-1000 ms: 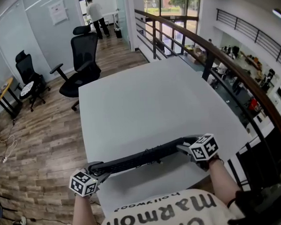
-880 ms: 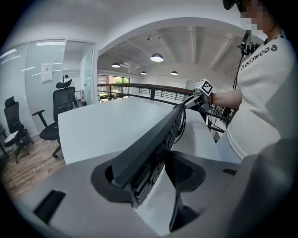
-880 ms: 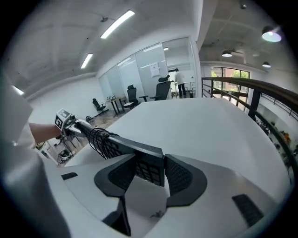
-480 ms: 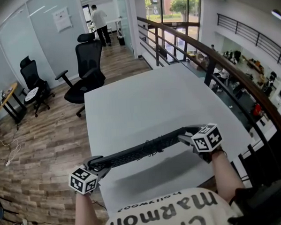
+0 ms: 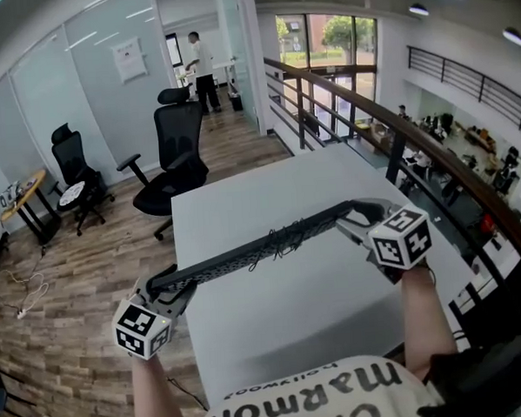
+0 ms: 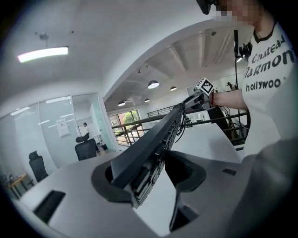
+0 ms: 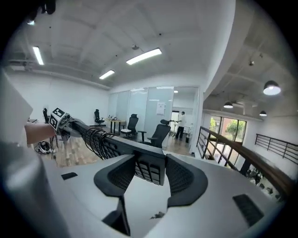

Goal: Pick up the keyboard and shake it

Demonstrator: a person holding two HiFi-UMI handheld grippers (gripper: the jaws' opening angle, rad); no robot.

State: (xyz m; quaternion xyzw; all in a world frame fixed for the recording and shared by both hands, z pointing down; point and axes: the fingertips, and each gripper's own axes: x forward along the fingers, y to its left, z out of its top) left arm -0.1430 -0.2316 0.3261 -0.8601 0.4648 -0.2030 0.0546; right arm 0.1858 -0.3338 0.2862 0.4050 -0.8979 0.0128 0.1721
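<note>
**Keyboard off the table, gripped at both ends**

The black keyboard (image 5: 246,258) hangs in the air above the white table (image 5: 275,324). In my head view it runs slantwise, its right end further up the picture. A dark cable (image 5: 284,239) is bunched near its middle. My left gripper (image 5: 165,291) has its jaws pressed on the keyboard's left end. My right gripper (image 5: 363,218) clamps the right end the same way. Beyond the table stands a black office chair (image 5: 178,155) on the wood floor (image 5: 81,274), with a railing (image 5: 396,131) to the right.
</note>
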